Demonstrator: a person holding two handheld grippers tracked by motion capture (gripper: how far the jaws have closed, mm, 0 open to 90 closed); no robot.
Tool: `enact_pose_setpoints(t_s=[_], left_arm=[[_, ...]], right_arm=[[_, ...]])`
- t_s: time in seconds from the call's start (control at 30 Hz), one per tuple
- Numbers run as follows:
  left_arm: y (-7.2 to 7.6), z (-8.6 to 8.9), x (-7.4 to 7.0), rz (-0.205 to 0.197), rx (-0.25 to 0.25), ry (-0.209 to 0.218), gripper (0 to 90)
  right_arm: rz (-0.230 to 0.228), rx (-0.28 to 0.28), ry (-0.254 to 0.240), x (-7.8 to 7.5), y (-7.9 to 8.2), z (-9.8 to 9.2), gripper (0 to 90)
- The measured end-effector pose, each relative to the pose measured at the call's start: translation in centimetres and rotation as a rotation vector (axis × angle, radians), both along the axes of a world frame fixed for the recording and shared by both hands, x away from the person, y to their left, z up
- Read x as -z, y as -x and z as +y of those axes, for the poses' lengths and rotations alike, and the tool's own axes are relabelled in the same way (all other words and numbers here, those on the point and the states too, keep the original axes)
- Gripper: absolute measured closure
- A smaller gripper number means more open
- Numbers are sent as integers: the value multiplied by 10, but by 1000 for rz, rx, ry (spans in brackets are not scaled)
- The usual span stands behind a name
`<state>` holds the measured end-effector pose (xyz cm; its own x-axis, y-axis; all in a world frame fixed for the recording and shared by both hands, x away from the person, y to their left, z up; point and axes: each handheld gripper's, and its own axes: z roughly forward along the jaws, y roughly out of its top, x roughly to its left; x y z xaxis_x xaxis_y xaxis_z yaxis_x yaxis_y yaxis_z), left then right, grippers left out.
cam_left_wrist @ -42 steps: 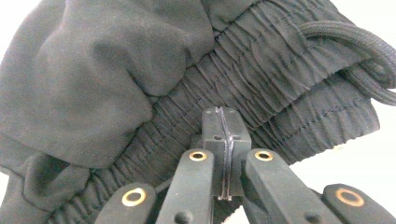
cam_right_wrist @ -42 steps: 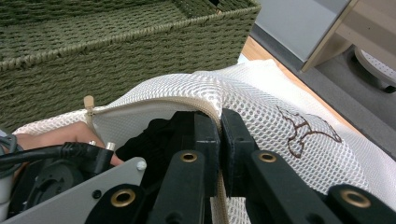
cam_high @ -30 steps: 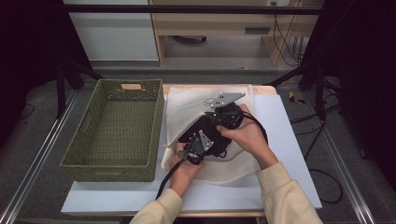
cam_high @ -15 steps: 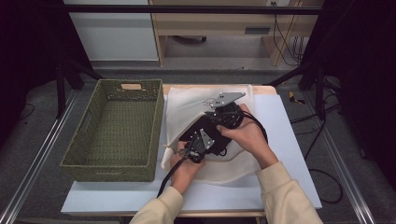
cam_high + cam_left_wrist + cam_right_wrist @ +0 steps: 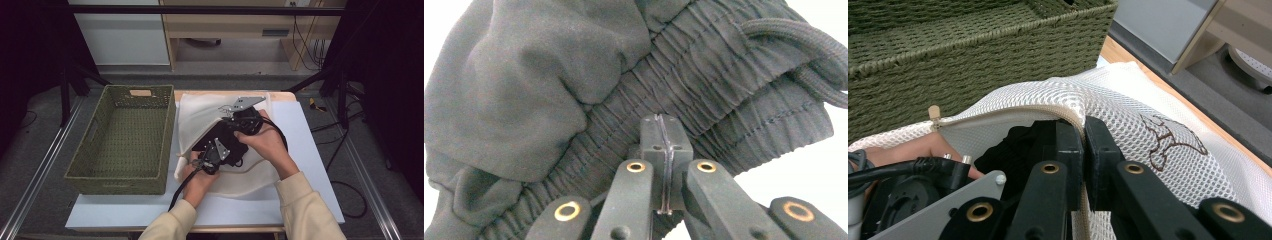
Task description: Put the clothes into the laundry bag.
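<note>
Nothing has moved since the earlier frames; both hands sit where they were. Left to right: woven green rectangular basket (image 5: 122, 140) at the table's left edge, untouched. Your left gripper (image 5: 664, 150), jaws pressed together, pinches the black gathered-waistband garment (image 5: 574, 95) by its elastic waistband. Your right gripper (image 5: 1083, 135), also clamped shut, nips the zipper edge of the white mesh laundry bag (image 5: 1128, 107) mid-table, mouth held up. Garment is soft, light, floppy — keep hold at the waistband; the mesh will sag.
</note>
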<state>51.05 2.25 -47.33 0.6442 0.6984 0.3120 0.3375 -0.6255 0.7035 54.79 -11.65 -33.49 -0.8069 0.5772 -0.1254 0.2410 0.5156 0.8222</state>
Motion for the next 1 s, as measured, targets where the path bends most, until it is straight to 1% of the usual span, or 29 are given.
enact_pose_setpoints(t_s=[0.1, 0.4, 0.43, 0.67, 0.77, 1.0], left_arm=[[0, 0, -1, 0, 3, -14, 900], [-1, -1, -1, 3, 6, -20, 900], [-1, 0, -2, 4, 8, -25, 900], [-2, -2, -2, 8, 3, -28, 900], [-2, -3, -3, 4, 0, -37, 900], [-5, -5, -3, 7, 0, -42, 900]], right_arm=[[3, 7, -11, 1, -3, -1, 868], [9, 15, -21, 5, -13, -5, 868], [9, 16, -24, 6, -14, -5, 868], [4, 16, -42, 4, -19, -7, 868], [8, 11, -63, 2, -20, -7, 868], [9, 11, -55, 1, -20, -6, 868]])
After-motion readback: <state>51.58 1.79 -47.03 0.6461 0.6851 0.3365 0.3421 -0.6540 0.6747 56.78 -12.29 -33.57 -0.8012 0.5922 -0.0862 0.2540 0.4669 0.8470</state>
